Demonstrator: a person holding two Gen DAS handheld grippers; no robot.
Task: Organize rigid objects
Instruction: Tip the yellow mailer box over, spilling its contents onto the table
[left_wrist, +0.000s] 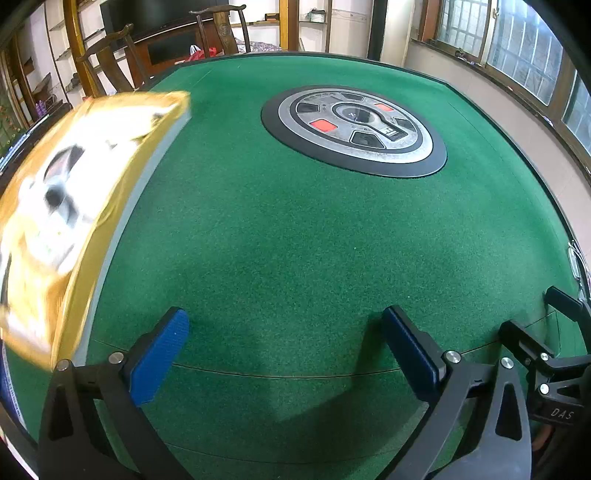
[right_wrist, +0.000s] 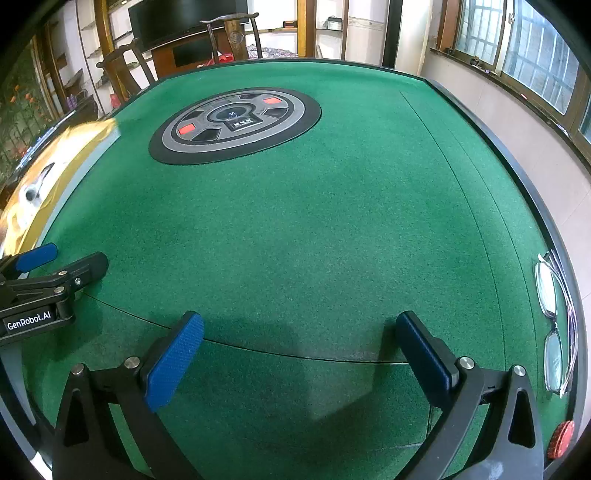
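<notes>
Two tools, left tool (left_wrist: 284, 347) and right tool (right_wrist: 301, 350), spread wide, empty | one yellow box (left_wrist: 74, 206) | one glasses (right_wrist: 554, 321) | one red disc (right_wrist: 561, 437)

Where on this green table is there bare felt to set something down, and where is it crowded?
Bare felt runs from the round control panel to both open grippers. Occupied: left edge by the yellow box, right edge by the eyeglasses and a red disc.
</notes>
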